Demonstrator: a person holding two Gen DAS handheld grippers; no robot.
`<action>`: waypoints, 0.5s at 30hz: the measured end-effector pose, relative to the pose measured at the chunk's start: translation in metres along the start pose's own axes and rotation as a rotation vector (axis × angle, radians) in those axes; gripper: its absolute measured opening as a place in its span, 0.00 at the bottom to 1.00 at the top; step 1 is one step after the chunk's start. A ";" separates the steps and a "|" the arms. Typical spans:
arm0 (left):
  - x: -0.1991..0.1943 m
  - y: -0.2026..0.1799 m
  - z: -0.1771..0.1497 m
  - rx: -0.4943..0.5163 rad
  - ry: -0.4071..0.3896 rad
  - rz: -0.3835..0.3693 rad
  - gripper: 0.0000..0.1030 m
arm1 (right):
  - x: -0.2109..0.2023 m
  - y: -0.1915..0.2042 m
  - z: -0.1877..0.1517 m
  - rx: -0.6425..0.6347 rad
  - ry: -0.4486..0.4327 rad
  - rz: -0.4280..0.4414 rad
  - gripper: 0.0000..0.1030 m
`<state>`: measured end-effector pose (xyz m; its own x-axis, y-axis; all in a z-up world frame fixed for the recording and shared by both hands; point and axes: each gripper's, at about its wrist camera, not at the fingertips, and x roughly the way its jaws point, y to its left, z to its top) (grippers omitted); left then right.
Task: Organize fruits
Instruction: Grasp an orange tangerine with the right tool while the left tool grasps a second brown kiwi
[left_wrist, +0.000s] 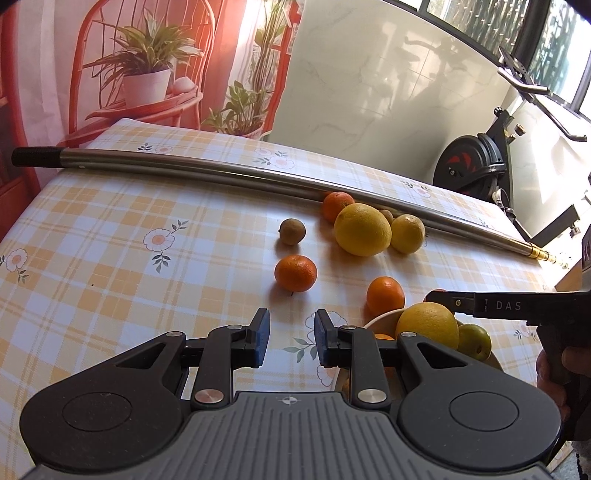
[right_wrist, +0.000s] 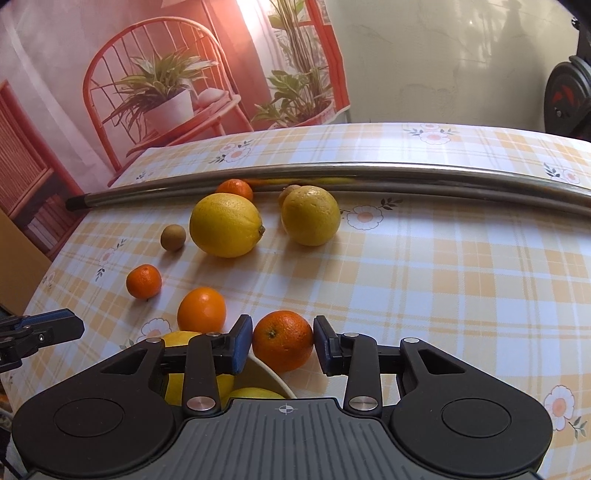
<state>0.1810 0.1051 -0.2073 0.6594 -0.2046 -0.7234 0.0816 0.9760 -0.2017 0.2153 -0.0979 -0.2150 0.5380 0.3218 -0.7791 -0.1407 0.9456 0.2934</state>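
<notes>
Glossy cloth, bright steel, dimpled peel

The checked tablecloth (right_wrist: 424, 277) shines like vinyl; the metal pole (right_wrist: 369, 175) looks polished; the lemon (right_wrist: 225, 225) is pitted.

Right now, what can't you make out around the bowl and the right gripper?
- White bowl interior: both wrist views, hidden by gripper bodies; fruit count unclear.
- Right gripper around the orange mandarin: pad contact unclear in the right view.
- Small brown fruit: mostly hidden behind the round yellow citrus.

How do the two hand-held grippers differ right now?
The right gripper has an orange between its pads, above the bowl; the left gripper holds nothing. The right gripper's jaws stand wider apart than the left gripper's, which are as closed as they get. Both are black with blue pads, tilted down toward the table.
</notes>
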 end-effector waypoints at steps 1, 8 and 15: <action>0.001 0.000 0.000 -0.003 0.002 0.001 0.27 | -0.001 -0.001 -0.001 0.006 -0.005 -0.001 0.32; 0.007 -0.001 0.005 -0.025 0.011 -0.005 0.27 | -0.017 -0.005 -0.009 0.025 -0.076 -0.014 0.32; 0.012 -0.009 0.017 -0.013 -0.001 -0.020 0.27 | -0.038 -0.007 -0.019 0.001 -0.161 -0.052 0.32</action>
<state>0.2009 0.0951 -0.2032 0.6588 -0.2242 -0.7181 0.0850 0.9706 -0.2251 0.1799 -0.1159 -0.1976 0.6710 0.2601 -0.6943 -0.1082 0.9608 0.2553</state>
